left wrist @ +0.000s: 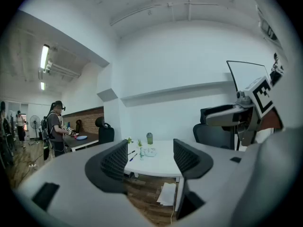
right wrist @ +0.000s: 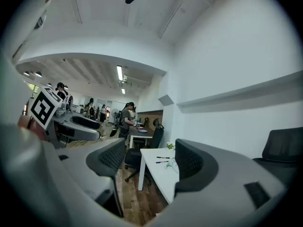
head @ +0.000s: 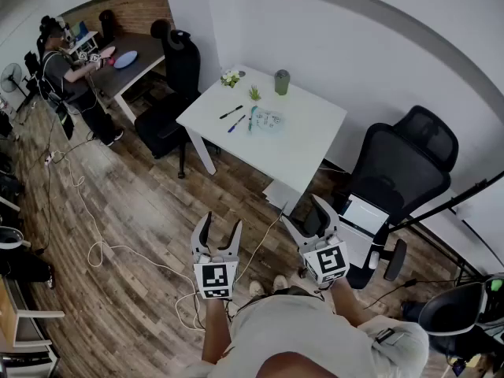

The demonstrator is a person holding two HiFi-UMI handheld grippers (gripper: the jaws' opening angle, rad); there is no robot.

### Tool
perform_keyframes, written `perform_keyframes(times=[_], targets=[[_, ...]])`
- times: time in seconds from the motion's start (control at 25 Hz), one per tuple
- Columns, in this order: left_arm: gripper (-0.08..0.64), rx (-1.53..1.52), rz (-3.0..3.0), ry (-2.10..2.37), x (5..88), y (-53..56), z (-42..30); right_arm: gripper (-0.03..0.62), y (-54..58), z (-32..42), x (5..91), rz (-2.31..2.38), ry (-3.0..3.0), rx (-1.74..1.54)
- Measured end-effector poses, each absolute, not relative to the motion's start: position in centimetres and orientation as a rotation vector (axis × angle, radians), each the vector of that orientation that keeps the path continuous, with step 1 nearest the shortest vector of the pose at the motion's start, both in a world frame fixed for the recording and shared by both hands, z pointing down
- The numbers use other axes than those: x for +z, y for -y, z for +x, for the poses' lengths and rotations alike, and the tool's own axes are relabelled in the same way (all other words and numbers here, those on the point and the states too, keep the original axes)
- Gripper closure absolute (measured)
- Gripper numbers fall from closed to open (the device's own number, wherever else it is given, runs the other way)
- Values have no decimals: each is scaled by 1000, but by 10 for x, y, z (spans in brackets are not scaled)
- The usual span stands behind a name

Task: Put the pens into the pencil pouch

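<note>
Head view: left tool (head: 220, 224) and right tool (head: 305, 211), jaws apart, far from pens (head: 231, 112) on table (head: 309, 146).

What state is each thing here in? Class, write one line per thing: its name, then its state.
left gripper: open, empty.
right gripper: open, empty.
pencil pouch: lying flat on the white table; open or zipped cannot be told.
black pen: lying on the table, outside the pencil pouch.
blue pen: lying on the table, outside the pencil pouch.
green tumbler: upright.
</note>
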State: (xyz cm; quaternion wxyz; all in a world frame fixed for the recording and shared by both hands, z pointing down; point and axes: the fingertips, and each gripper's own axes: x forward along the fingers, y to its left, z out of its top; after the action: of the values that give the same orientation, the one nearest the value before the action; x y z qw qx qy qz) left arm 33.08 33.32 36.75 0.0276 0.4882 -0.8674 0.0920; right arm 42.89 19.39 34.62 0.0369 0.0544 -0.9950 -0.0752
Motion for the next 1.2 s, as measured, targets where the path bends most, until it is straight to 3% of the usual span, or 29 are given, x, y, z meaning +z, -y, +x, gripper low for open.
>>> perform_keyframes(times=[0.6, 1.2], targets=[[265, 289, 1384, 2750, 364, -297, 352, 255, -158, 429, 347, 7, 3095, -156], [267, 302, 1396, 2738, 367, -272, 244, 256, -131, 323, 356, 39, 3058, -180]])
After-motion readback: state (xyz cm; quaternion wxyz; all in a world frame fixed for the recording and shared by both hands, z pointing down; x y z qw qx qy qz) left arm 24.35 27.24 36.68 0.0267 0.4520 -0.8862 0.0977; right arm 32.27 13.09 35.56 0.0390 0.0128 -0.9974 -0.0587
